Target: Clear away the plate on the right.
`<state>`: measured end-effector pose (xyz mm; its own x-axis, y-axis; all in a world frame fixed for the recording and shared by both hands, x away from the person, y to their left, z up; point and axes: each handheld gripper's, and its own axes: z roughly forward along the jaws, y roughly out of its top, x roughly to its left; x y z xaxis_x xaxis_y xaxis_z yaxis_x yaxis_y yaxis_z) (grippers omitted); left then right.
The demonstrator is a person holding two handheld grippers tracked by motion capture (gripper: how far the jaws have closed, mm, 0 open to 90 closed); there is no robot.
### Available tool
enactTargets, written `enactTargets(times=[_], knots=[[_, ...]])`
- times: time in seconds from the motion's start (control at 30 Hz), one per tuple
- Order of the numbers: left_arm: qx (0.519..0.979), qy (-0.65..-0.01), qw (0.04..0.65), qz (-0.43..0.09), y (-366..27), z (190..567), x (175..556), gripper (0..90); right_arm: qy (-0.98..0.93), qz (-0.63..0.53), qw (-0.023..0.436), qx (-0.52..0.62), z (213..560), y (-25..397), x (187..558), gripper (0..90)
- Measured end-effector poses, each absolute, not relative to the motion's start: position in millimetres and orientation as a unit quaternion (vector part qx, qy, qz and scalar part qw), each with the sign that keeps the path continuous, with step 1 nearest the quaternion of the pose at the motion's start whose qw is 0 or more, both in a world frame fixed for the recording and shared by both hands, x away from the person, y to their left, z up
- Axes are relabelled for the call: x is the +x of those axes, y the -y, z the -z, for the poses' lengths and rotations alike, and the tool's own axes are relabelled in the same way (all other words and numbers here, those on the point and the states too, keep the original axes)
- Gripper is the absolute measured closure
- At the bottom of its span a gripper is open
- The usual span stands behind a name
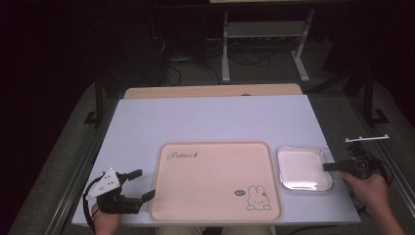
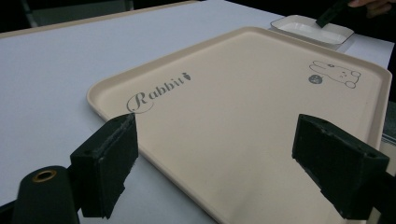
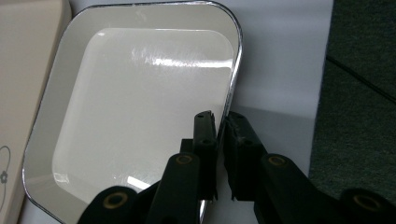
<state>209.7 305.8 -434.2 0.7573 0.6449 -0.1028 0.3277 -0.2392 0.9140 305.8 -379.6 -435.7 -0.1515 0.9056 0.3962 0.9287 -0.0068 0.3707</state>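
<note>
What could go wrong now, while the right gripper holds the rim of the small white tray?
1. The right gripper pinches only the thin rim of the white tray at one edge, so the tray may tilt or slip out when lifted.
2. The white tray lies very near the beige tray, so its far edge could knock against that tray's rim.
3. The left gripper is open by the beige tray's edge and might push it.
</note>
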Motion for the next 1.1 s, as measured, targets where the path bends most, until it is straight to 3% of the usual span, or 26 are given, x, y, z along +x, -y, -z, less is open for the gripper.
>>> enactTargets(times=[0.83, 1.1], knots=[[0.772, -0.314, 0.532, -0.151, -306.4, 433.8, 209.5, 14.0, 0.649, 0.32, 0.056, -0.688, 446.1, 382.9, 303.8, 88.3], [0.772, -0.314, 0.532, -0.151, -306.0, 433.9, 209.5, 14.0, 0.612, 0.367, 0.086, -0.695, 450.5, 388.7, 293.0, 88.4]])
